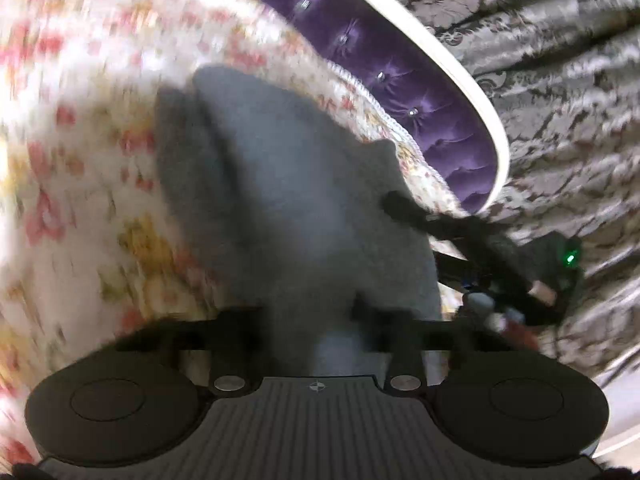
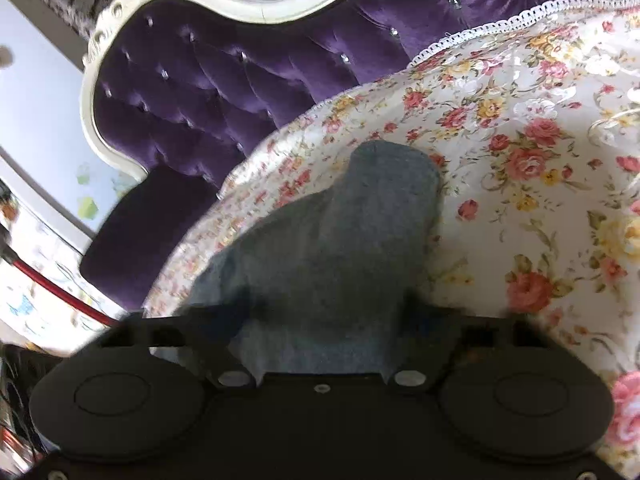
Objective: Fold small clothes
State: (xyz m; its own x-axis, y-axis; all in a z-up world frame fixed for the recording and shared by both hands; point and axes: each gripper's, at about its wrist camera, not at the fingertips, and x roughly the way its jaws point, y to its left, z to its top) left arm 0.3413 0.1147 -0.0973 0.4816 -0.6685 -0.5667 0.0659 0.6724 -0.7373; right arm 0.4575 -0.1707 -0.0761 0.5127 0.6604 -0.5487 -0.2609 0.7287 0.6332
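Observation:
A small grey garment (image 1: pixel 280 184) lies on a floral bedspread (image 1: pixel 80 168), running away from my left gripper (image 1: pixel 308 316). Its near end is bunched between that gripper's fingers, which stand close together and pinch it. The left wrist view is blurred. At the cloth's right edge there, my right gripper (image 1: pixel 412 227) reaches in with a green light on its body. In the right wrist view the grey garment (image 2: pixel 340 248) fills the wide gap of my right gripper (image 2: pixel 324 312) and drapes past its left finger. Those fingers stand well apart, with their tips hidden by the cloth.
A purple tufted headboard (image 2: pixel 220 80) with a white carved frame (image 2: pixel 240 8) borders the bedspread (image 2: pixel 520 120). Grey damask fabric (image 1: pixel 560 88) hangs behind it. A red rod (image 2: pixel 60 292) and patterned cloth show at the lower left of the right wrist view.

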